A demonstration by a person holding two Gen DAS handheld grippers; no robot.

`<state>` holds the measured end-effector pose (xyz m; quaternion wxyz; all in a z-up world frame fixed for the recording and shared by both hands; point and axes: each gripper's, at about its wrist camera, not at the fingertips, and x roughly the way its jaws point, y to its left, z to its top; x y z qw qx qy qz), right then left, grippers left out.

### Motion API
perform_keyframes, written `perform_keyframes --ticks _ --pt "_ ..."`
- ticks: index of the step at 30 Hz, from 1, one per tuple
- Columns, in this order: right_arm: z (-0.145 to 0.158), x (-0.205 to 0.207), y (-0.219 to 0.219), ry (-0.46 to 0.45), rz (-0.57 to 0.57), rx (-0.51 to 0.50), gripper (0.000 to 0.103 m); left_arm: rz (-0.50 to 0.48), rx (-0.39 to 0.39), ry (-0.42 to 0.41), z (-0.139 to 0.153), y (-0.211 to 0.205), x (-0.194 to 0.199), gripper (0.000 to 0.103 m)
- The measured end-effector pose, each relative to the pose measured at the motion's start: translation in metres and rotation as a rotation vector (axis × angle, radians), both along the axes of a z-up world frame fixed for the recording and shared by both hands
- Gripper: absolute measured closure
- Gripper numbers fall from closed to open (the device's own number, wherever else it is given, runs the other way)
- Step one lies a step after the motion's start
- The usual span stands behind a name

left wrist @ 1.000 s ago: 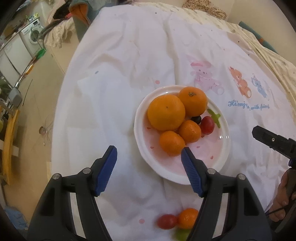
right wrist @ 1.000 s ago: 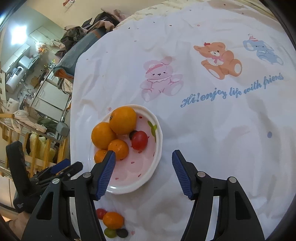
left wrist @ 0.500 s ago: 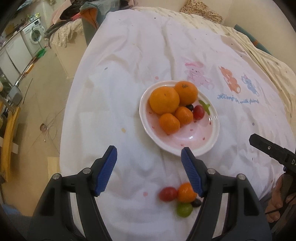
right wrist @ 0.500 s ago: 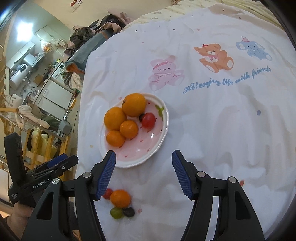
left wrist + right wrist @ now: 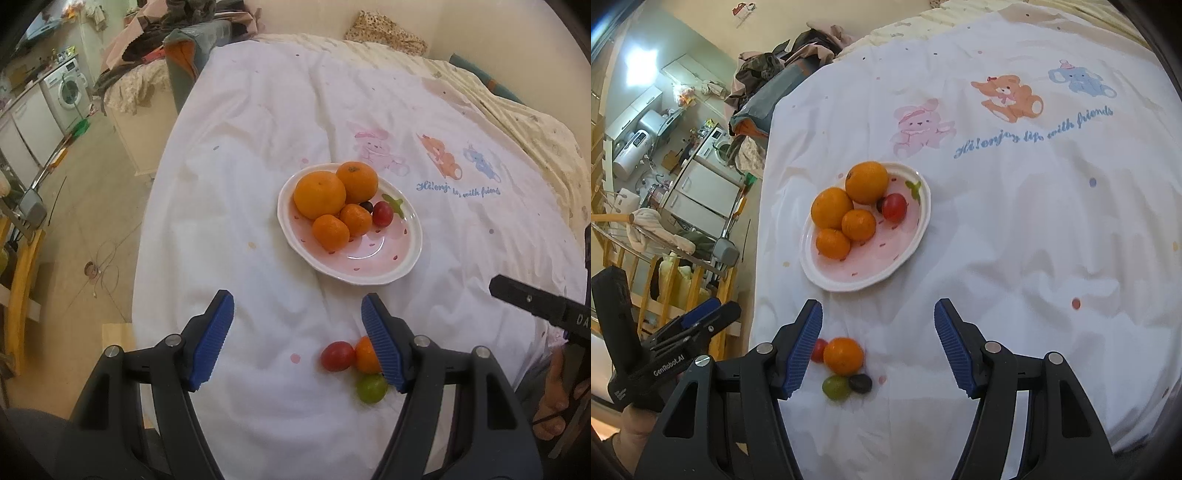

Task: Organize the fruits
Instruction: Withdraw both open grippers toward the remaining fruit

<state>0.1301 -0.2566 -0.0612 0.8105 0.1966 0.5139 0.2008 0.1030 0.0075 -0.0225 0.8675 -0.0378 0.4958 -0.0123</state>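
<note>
A white oval ceramic plate with a pink, seed-speckled centre point(image 5: 388, 275) is seen on a white cartoon-printed cloth point(image 5: 258, 129) spread over the surface. On the far half of the plate are gathered two large oranges point(image 5: 319, 194), two small mandarins point(image 5: 330, 232), a red cherry tomato point(image 5: 382, 214) and a small dark fruit that is mostly hidden. Well apart from the plate, near the cloth's near edge, a loose cluster is left: a small orange mandarin point(image 5: 844, 355), a second red cherry tomato point(image 5: 337, 355), a green grape point(image 5: 835, 387) and a dark grape point(image 5: 860, 383), all touching or just beside one another.

The left hand-held gripper point(image 5: 297, 339) is held released above the cloth, with nothing between its blue ribbed pads; the loose cluster lies at its right pad. The right hand-held gripper point(image 5: 877, 347) is likewise released and empty, with the cluster just inside its left pad.

The loose fruits are judged to be light, round and prone to rolling on the soft, wrinkled cloth. The grapes and the tomato are expected to be smooth-skinned and easily crushed, so a gentle hold across the widest part is called for. The mandarin is judged firmer and better suited to a squarer grip across its middle. Since the pieces touch, neighbours could be nudged away when one is taken.
</note>
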Motion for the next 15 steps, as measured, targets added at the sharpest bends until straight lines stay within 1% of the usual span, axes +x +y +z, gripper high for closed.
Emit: perform_keyframes --ticks 4,9,15 --pt "-0.004 -0.009 0.007 0.016 0.005 -0.006 0.036 0.012 -0.020 0.019 -0.003 0.004 0.000 0.034" --pt "-0.013 -0.015 0.021 0.048 0.041 -0.043 0.036 0.030 -0.033 0.016 -0.001 0.007 0.000 0.034" --pt "-0.021 -0.013 0.035 0.112 0.063 -0.033 0.036 0.083 -0.055 0.037 -0.005 0.016 0.003 0.034"
